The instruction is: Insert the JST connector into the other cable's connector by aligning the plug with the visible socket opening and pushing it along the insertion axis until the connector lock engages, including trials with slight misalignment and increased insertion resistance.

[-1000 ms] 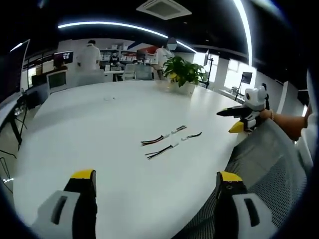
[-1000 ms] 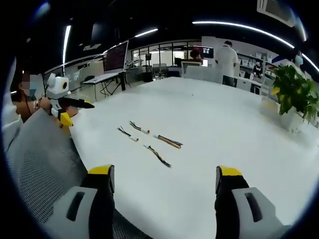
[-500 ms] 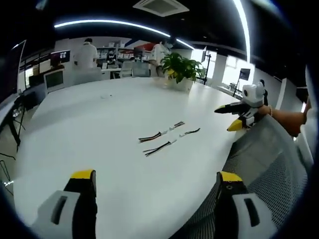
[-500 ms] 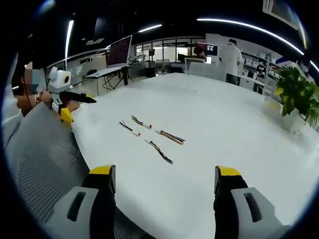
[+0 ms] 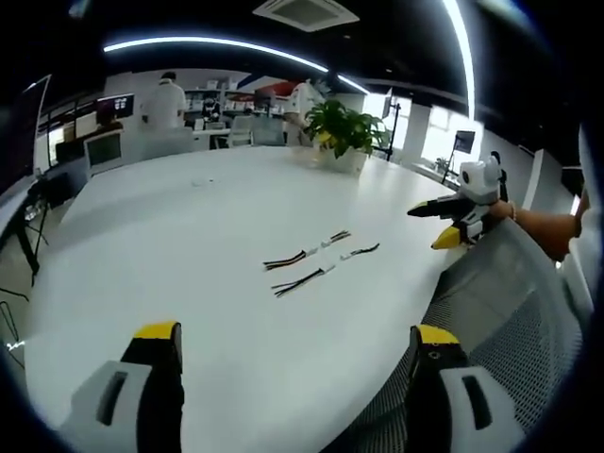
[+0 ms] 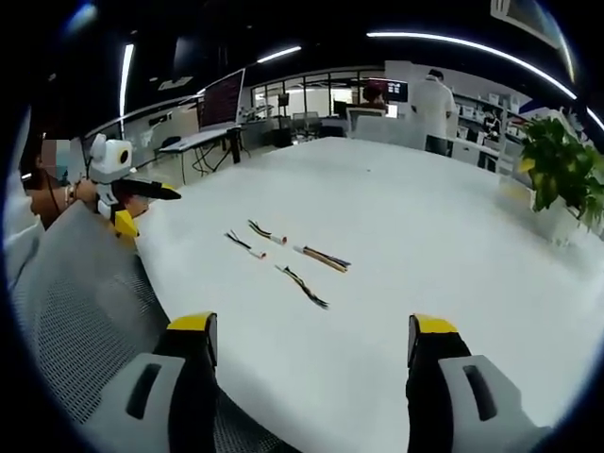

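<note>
Both views barely shifted since earlier; left tongs (image 5: 294, 344) and right tongs (image 6: 312, 335) apart, cables (image 5: 316, 262) untouched on table (image 5: 189, 245).

Honestly can't read a single word, label or number anywhere from my tongs, everything's way too small.

Both views were evenly lit from long ceiling light strips (image 5: 217, 45), which blew out to pure white against a dark ceiling. Windows (image 5: 442, 140) at the far side also clipped. The white desk (image 5: 189, 245) read bright, low contrast, with only faint soft shadows under the cables (image 6: 288, 260). Strong fisheye bending curved the desk edge and light strips; far background was soft and small. Each hand-held gripper's jaws at the bottom looked slightly blurred.
</note>
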A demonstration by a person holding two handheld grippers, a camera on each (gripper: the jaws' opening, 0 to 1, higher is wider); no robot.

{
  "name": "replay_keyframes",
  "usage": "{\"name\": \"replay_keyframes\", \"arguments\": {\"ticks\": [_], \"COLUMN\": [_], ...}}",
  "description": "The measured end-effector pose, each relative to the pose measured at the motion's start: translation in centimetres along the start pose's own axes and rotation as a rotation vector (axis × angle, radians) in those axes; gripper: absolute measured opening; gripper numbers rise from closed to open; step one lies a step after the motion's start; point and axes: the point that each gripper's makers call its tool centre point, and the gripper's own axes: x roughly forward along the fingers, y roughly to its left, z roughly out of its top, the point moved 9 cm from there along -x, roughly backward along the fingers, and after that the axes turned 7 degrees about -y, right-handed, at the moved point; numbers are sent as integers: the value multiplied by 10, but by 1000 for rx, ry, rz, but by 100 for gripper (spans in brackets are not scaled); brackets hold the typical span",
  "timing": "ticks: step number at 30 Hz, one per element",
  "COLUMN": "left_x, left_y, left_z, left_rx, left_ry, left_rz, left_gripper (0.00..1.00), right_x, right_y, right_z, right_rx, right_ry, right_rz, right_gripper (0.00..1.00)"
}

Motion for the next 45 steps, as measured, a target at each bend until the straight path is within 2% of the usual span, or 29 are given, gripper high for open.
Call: {"name": "replay_keyframes", "arguments": {"ticks": [11,19,28,32,39,45], "left_x": [0,1,11,16,23,37], "left_y": [-1,-2,1,6,19,27], "left_z": [1,4,10,15,26,33], "left_rx": [-20,-28,-11,-2,-1,16], "left_ry": [-12,-23,2,3,-15,-5], "left_rz": [-4,-18,-43,-46,-41,-60], "left_gripper": [99,99,99,99,99,99], "right_x": [-1,-2,0,6,14,23], "right_y": [-1,-2,-13,-17,-21,-32], "right_z": [0,2,0,0,7,16], "right_rx": [12,39,41,27,12,-25], "right_ry": [3,-25,-16,8,0,5], "right_rz": [-9,-6,-32,-26,7,31], "right_gripper": [81,80,78,78,76,74]}}
